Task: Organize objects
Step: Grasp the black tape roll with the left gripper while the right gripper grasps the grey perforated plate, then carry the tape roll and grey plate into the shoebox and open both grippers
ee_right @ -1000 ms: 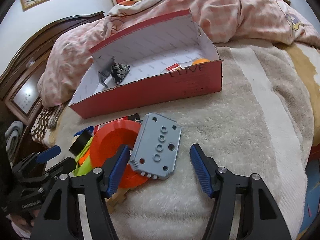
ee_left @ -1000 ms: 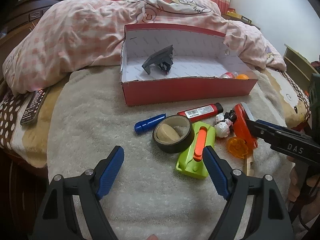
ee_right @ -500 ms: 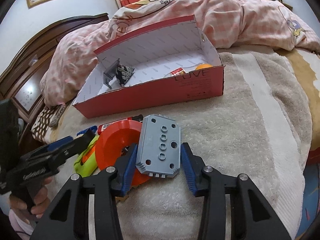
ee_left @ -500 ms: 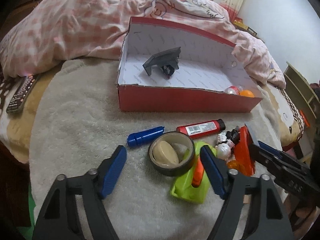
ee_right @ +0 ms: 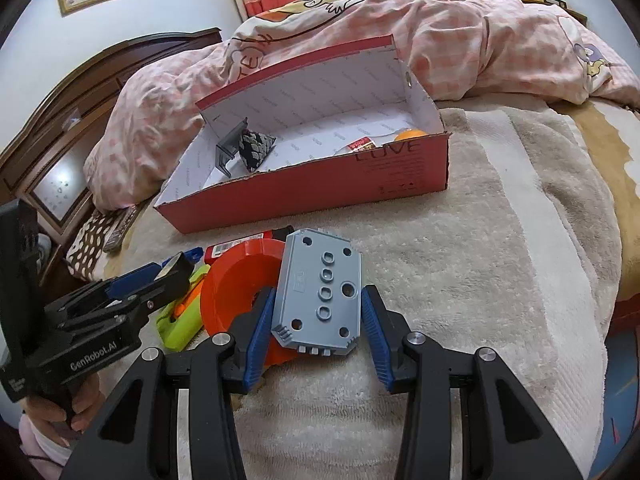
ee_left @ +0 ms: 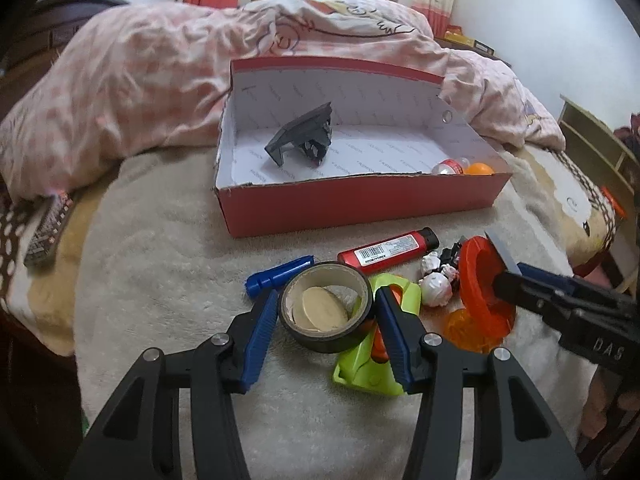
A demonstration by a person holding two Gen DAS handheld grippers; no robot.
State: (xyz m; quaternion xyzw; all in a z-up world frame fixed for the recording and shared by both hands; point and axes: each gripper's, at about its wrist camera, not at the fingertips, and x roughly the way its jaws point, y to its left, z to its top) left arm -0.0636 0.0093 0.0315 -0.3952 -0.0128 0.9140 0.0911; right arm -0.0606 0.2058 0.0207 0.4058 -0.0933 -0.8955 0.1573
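A black tape roll [ee_left: 320, 342] with a beige puck [ee_left: 322, 309] inside lies on the cream blanket, leaning on a green toy [ee_left: 376, 372]. My left gripper [ee_left: 326, 293] has its jaws closing around the roll, and both blue pads touch its sides. My right gripper [ee_right: 319, 291] is shut on a grey plate with holes [ee_right: 316, 276], which rests tilted against an orange disc [ee_right: 236, 284]. The red open box [ee_left: 360, 204] stands behind and holds a dark bracket [ee_left: 304, 132] and an orange ball [ee_left: 480, 169].
A blue cylinder [ee_left: 276, 274], a red lighter-like tube [ee_left: 386, 254] and small white figures [ee_left: 434, 292] lie in front of the box. A remote [ee_left: 46, 232] lies at the left bed edge. A pink quilt [ee_left: 160, 80] is heaped behind. A hand [ee_right: 52, 412] grips the left tool.
My left gripper moved forward over the tape roll and its jaws narrowed onto it. My right gripper's jaws closed on the grey plate.
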